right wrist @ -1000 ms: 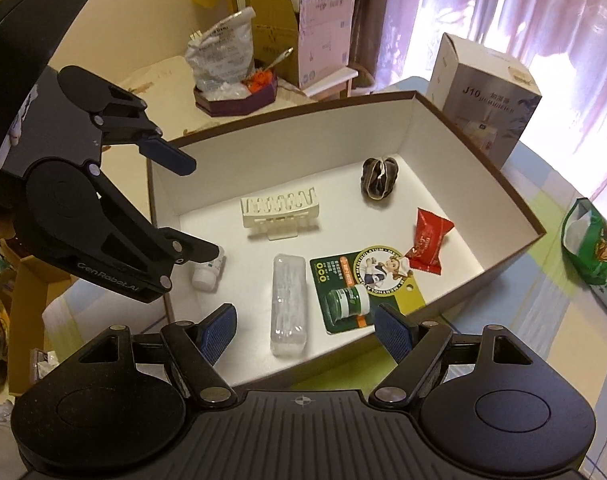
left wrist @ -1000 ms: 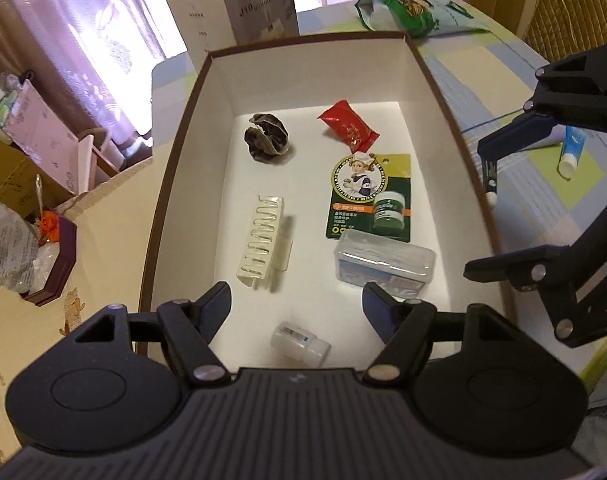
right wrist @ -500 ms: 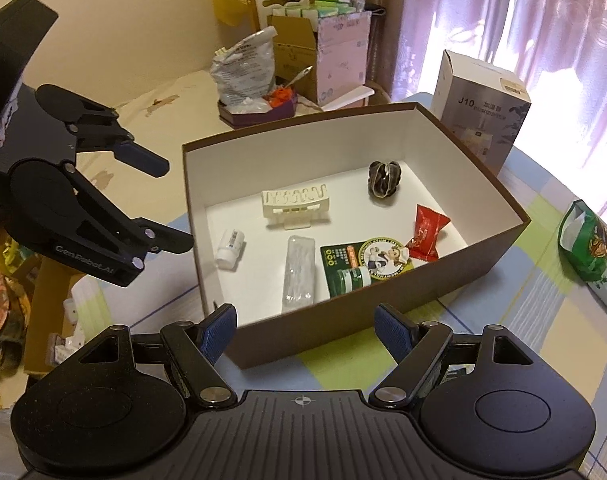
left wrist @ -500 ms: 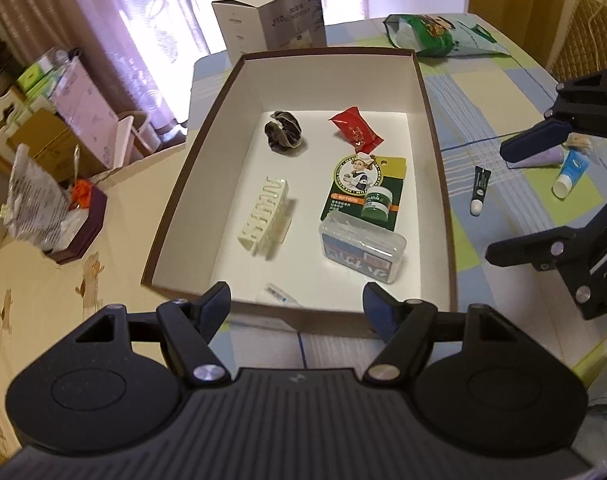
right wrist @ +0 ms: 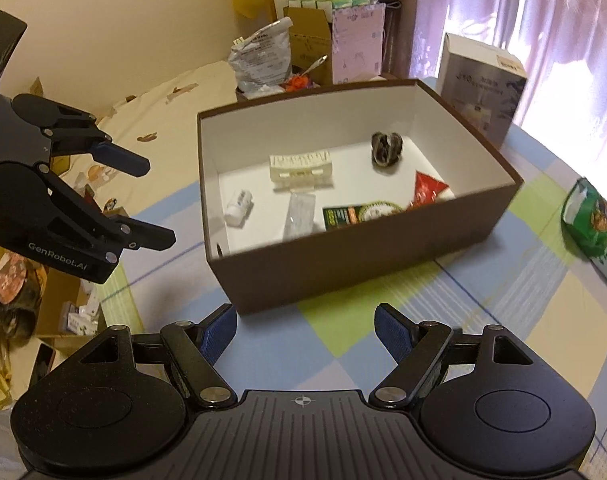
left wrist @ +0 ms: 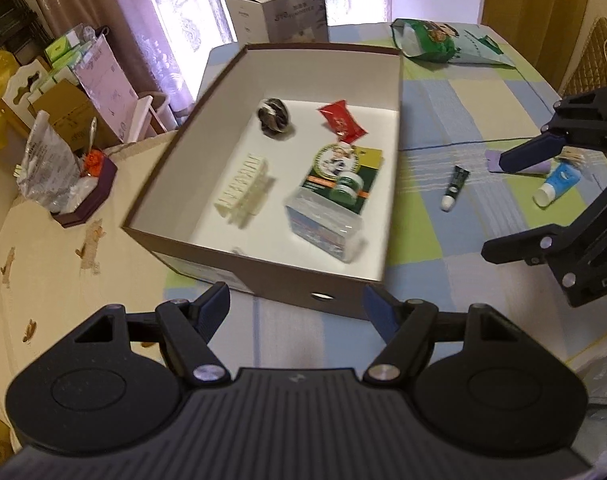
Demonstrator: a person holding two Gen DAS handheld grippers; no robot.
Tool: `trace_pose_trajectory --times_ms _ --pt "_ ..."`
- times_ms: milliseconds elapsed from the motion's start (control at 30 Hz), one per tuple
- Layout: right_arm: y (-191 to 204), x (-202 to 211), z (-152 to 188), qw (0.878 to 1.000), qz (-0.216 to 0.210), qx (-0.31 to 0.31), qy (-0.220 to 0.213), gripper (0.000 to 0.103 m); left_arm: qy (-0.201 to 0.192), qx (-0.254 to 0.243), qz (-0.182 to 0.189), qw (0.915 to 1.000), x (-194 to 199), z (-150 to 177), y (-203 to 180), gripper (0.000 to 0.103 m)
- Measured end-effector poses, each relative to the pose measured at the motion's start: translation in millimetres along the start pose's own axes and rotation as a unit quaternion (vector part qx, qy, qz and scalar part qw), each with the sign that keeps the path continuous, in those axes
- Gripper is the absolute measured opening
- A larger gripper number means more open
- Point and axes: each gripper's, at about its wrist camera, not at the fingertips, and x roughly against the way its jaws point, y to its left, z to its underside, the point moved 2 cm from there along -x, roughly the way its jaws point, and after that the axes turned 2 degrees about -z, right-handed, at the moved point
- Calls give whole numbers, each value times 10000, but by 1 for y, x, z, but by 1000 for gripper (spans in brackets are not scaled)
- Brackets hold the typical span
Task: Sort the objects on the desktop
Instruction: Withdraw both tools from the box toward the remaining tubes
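Left tool (left wrist: 295,306) spread wide, empty, held just short of the near wall of the brown box (left wrist: 263,268). Right tool (right wrist: 305,326) likewise wide and empty, above the checked tabletop (right wrist: 383,352). Inside the box: cream hair claw (left wrist: 243,192), dark scrunchie (left wrist: 274,115), red sachet (left wrist: 342,124), green card with jar (left wrist: 343,174), clear case (left wrist: 323,226), small white bottle (right wrist: 239,207). On the tabletop at 3 o'clock of the box: dark tube (left wrist: 454,186), blue tube (left wrist: 557,182).
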Motion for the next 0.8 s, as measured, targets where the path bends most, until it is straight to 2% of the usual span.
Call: trace_pose_trajectory --times_ms 333,533,800 --pt "-31 22 42 9996 45 -263 32 82 104 -62 245 9996 -11 -1 -58 71" --pt "-61 32 75 9973 303 -658 102 82 100 -300 406 9987 -24 -10 -93 71" --pt "-108 48 127 9877 737 -1340 329 82 144 -638 702 9954 -54 -30 -136 71"
